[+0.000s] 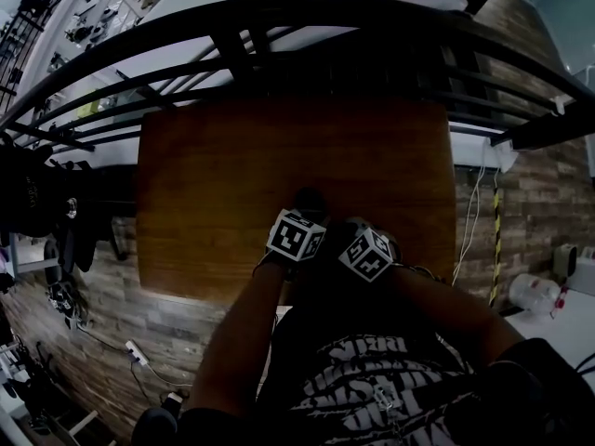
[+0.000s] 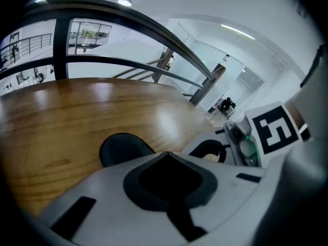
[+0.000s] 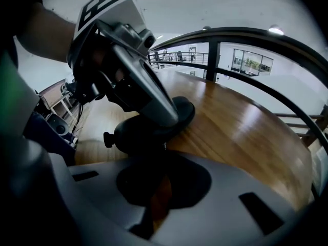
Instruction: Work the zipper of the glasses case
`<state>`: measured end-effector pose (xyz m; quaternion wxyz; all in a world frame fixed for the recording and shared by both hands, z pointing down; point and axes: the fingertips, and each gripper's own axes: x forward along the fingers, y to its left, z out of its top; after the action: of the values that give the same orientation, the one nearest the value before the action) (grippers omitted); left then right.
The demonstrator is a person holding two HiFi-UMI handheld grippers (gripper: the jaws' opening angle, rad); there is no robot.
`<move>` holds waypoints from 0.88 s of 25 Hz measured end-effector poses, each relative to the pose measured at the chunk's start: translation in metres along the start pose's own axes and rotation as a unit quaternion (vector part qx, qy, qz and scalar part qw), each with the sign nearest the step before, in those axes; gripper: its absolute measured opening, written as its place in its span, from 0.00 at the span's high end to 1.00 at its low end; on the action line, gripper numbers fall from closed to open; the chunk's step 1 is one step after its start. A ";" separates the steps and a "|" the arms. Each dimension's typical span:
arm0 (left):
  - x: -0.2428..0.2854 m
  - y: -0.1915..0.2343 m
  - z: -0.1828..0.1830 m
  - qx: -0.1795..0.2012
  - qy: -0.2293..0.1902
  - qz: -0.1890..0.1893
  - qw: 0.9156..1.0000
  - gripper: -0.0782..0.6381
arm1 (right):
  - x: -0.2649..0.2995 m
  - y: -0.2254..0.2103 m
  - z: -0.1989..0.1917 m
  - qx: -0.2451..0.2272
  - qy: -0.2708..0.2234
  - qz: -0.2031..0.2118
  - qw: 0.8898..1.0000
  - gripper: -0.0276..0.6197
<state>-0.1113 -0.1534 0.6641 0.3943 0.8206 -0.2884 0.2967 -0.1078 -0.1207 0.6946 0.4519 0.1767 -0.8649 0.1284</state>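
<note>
A black glasses case (image 1: 309, 198) lies on the wooden table (image 1: 232, 175) near its front edge. In the right gripper view, my left gripper (image 3: 171, 119) lies over the top of the case (image 3: 187, 110) with its jaws closed on it. In the left gripper view the case (image 2: 120, 146) shows just past the left gripper (image 2: 166, 155), whose jaws meet. My right gripper (image 3: 165, 151) is shut at the case's near edge, where a small pale zipper pull (image 3: 164, 146) sits at its tips. In the head view, both grippers, left (image 1: 302, 214) and right (image 1: 339, 230), crowd the case and hide most of it.
A black metal railing (image 1: 279, 26) curves round the table's far side. Brick-patterned floor lies at both sides. Cables (image 1: 474, 221) hang by the table's right edge, and a white container (image 1: 535, 295) stands further right. The person's arms and torso fill the near side.
</note>
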 end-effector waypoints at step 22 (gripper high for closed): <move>0.002 0.003 0.001 -0.006 0.009 -0.025 1.000 0.89 | 0.026 -0.056 0.037 -0.085 -0.012 0.007 0.996 0.96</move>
<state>-0.1117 -0.1566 0.6666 0.4095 0.8222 -0.2658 0.2926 -0.1245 -0.1905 0.6990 0.4541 0.1328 -0.8792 0.0556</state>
